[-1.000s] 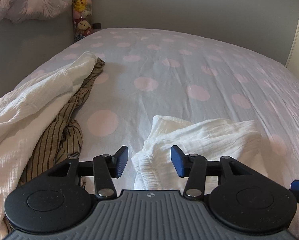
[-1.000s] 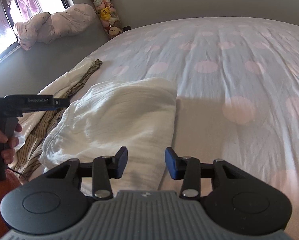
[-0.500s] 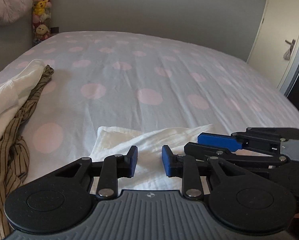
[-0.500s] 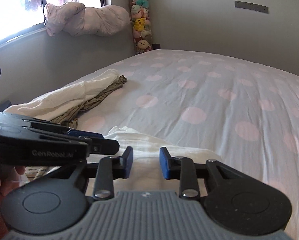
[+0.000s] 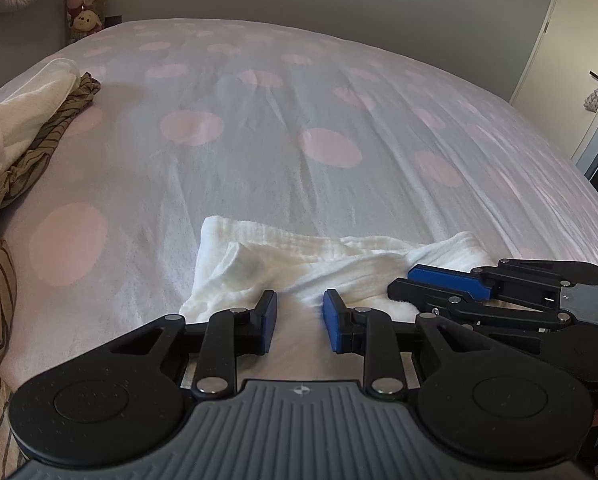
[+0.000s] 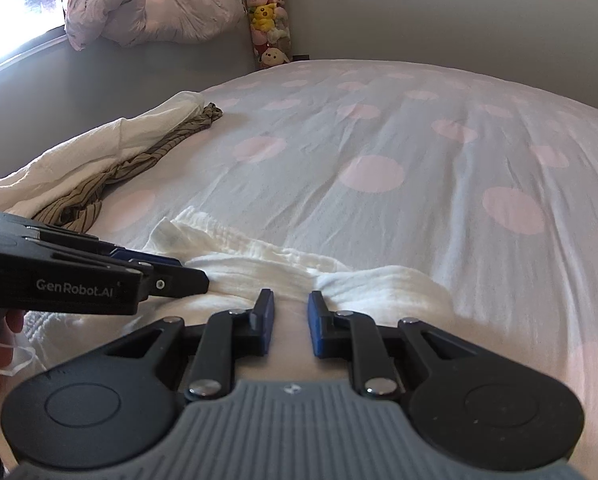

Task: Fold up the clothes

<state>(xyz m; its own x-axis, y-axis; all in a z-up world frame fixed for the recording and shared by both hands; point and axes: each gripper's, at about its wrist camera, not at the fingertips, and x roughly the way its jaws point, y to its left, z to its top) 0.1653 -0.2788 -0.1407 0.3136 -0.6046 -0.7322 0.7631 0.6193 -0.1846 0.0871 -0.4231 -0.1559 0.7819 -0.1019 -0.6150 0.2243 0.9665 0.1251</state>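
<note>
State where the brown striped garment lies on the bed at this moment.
The brown striped garment lies along the bed's left edge in both wrist views, pressed against the cream cloth and apart from the white garment between the grippers.

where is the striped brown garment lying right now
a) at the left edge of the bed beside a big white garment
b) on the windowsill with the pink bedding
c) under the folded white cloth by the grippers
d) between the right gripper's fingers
a: the striped brown garment lies bunched along the left side of the bed, against the big white garment.
</note>
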